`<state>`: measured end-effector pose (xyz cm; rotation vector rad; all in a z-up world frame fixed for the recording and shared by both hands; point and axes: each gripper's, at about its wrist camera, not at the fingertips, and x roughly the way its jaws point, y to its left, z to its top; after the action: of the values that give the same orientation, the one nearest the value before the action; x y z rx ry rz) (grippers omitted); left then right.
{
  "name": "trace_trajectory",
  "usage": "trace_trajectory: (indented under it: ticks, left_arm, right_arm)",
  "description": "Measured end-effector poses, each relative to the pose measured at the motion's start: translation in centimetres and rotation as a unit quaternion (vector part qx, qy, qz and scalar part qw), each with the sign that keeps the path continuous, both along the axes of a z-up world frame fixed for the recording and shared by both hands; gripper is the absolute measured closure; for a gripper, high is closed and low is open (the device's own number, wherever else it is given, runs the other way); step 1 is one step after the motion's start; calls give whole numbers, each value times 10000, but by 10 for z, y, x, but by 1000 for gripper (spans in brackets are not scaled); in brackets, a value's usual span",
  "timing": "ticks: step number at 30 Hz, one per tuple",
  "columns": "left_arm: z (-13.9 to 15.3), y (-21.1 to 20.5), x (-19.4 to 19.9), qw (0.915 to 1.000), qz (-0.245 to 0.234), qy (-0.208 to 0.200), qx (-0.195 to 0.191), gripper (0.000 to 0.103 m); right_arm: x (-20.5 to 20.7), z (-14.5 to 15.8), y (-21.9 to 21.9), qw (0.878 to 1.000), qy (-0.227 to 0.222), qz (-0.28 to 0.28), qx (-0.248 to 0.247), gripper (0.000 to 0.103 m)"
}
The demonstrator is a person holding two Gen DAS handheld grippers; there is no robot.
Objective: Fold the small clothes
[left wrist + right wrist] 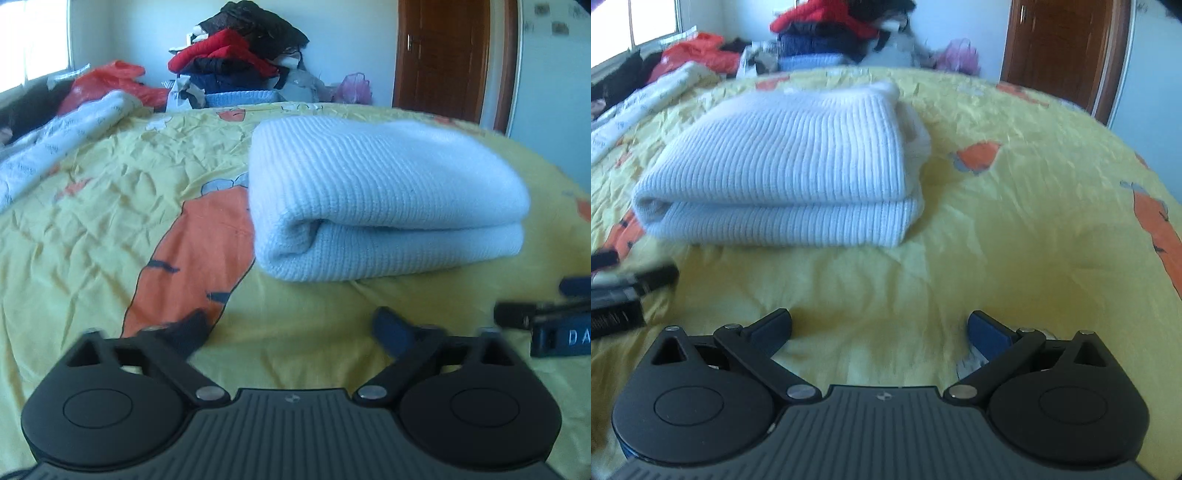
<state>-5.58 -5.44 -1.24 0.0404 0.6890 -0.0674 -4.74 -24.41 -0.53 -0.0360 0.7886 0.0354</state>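
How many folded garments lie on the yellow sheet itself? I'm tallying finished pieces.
1: the folded white knit garment in the middle of the yellow sheet, ahead of both tongs. The clothes pile behind may hide others.

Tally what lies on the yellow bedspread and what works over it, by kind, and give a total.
Folded pale blue knitted garment: 1
White printed cloth at the bed's left edge: 1
Open grippers, nothing between the jaws: 2, left gripper and right gripper
Total: 4
The clothes pile beyond the bed is left uncounted.
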Motion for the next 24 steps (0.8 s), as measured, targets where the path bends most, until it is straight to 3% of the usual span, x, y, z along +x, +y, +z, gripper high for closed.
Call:
trace_trajectory:
  ticks: [4,24]
  left_arm:
    - [-3,2,3,10000,31,-15,-45,0]
    - [-5,5,11,9999,100,-38,-87,0]
  right_arm:
    - [3,-10,2,9987,-504,-54,26,0]
    - [3,-16,0,9979,-642,-87,63,0]
